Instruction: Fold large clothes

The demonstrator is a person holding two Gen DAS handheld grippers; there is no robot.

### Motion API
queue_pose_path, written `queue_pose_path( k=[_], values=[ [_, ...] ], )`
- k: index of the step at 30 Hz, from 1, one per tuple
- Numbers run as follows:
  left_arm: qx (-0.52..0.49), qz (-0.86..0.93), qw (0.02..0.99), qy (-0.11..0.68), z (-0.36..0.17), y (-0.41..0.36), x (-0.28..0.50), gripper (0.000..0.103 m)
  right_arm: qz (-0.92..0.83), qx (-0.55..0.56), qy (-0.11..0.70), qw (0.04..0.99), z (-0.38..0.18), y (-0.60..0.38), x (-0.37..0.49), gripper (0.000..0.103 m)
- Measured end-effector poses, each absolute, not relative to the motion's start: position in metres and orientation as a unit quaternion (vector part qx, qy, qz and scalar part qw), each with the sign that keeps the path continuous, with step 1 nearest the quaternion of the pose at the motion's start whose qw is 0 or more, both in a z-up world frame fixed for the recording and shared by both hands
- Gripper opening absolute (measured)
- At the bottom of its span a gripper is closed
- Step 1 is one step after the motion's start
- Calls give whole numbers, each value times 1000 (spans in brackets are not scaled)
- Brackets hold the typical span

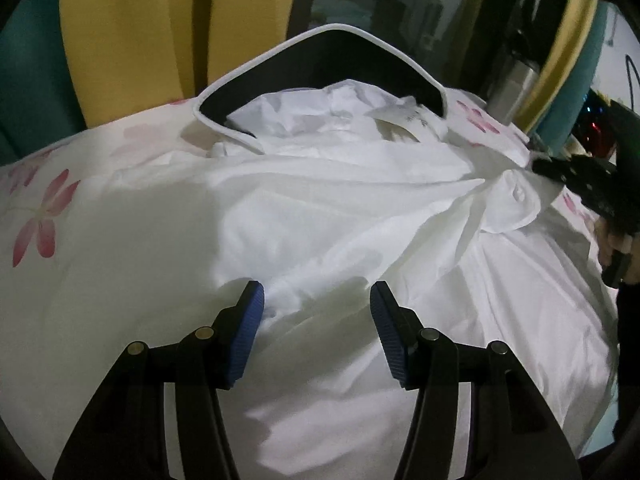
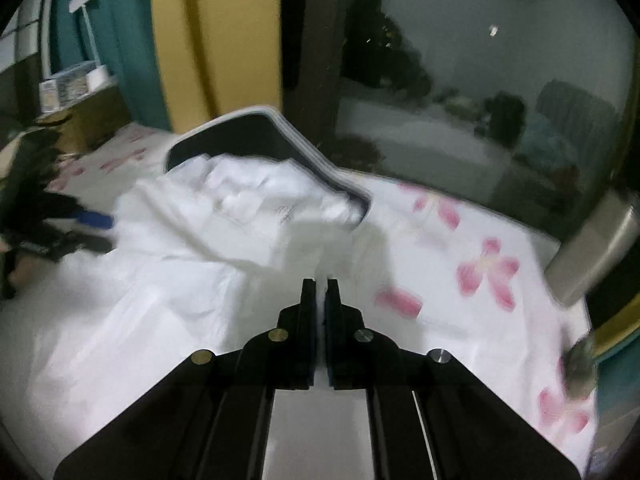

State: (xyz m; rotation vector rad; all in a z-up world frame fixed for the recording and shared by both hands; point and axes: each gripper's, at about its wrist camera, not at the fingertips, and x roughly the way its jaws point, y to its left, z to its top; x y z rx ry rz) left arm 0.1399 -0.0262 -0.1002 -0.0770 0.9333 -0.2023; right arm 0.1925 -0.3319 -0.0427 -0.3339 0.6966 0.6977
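Note:
A large white shirt lies spread and rumpled on the flowered bed sheet. Its collar end rests on a dark board with a white rim. My left gripper is open just above the shirt's lower body, holding nothing. My right gripper is shut on a fold of the white shirt near its right side; it also shows at the right edge of the left wrist view, at the shirt's cuff. The left gripper shows at the far left of the right wrist view.
Yellow and teal curtains and a dark glass door stand behind the bed. A steel flask stands at the bed's right edge. A white lamp and boxes sit on a stand at the left.

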Motion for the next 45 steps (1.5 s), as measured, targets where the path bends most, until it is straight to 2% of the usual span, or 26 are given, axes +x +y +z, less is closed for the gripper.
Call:
queue_pose_path(
  k=[10,11,13,14,15,22,26,27,28,29,30,33,39,45],
  values=[
    [-28,-101,884,455,-102,-31,122,58,367,-166,382,832,-70,-355,119,14],
    [-29,-101,885,454,-101,-29,120,58,367,-167,388,829,-74,-356,114,17],
    [-30,-99,887,451,-99,-25,116,58,360,-171,400,826,-80,-361,103,32],
    [-30,-96,888,449,-97,-21,114,58,362,-166,406,823,-82,-364,99,45],
    [-31,-93,889,448,-96,-18,113,58,368,-153,412,820,-82,-367,95,53],
    [-35,-64,896,437,-91,4,114,58,329,-97,359,868,-54,-387,105,55],
    [-38,-50,904,424,-89,11,117,58,301,-96,371,873,-63,-373,134,54],
    [-40,-48,905,422,-89,12,118,58,303,-102,378,869,-67,-368,137,52],
    [-40,-43,906,419,-90,13,120,58,307,-117,387,861,-73,-360,140,43],
    [-38,-39,907,417,-90,14,122,58,308,-133,394,855,-78,-354,141,9],
    [-36,-36,908,417,-90,14,125,58,304,-149,405,849,-84,-348,143,3],
    [-31,-37,910,412,-86,12,131,58,299,-159,400,852,-79,-345,143,3],
    [-25,-48,919,391,-71,9,143,58,283,-171,349,877,-29,-341,151,3],
    [-35,-46,919,391,-66,20,170,58,259,-183,373,872,-38,-339,191,3]
  ],
)
